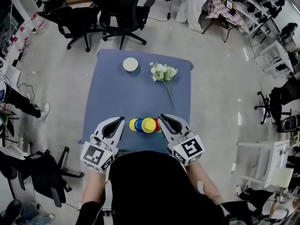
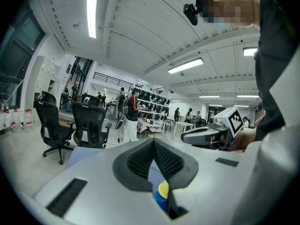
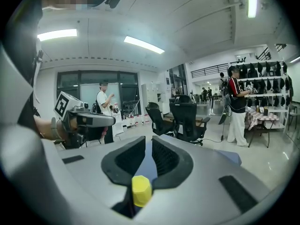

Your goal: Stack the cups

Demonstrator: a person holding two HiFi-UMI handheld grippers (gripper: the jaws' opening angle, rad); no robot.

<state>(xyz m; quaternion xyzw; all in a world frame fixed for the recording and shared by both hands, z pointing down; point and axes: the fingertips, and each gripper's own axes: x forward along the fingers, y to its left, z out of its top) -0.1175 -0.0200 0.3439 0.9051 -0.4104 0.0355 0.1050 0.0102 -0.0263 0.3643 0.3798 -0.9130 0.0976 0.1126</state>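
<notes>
**Head view:** left gripper (image 1: 123,120) and right gripper (image 1: 162,117) held low before the dark torso, a forearm out to each side. Both pointing away from the body over the near edge of the blue table (image 1: 108,97). Between the two tips, four cups in a tight row near that edge:
- small yellow cup (image 1: 133,124)
- blue cup (image 1: 139,125)
- larger yellow cup (image 1: 149,125)
- red cup (image 1: 157,124), mostly hidden behind the larger yellow one and just beside the right tip

Farther along the table, well apart from the cups, one white bowl (image 1: 130,64) and one bunch of flowers (image 1: 163,73). Beyond the far edge, two black office chairs (image 1: 119,8).

**Left gripper view:** jaws closed, tips pressed together, nothing gripped. Low in the notch behind the pads, a sliver of yellow over blue from the cups. To the right, the other gripper alongside, with its marker cube (image 2: 236,121). Ahead, the two chairs and a standing person in a red-and-black top (image 2: 132,114).

**Right gripper view:** jaws a narrow slit apart, pads bare, nothing between them. Below the pads, one yellow cup showing in the gap. To the left, the left gripper at about the same height. Behind it, a person in a white shirt (image 3: 103,104). Ahead, the chairs. At far right, a person in a dark top (image 3: 236,102).
</notes>
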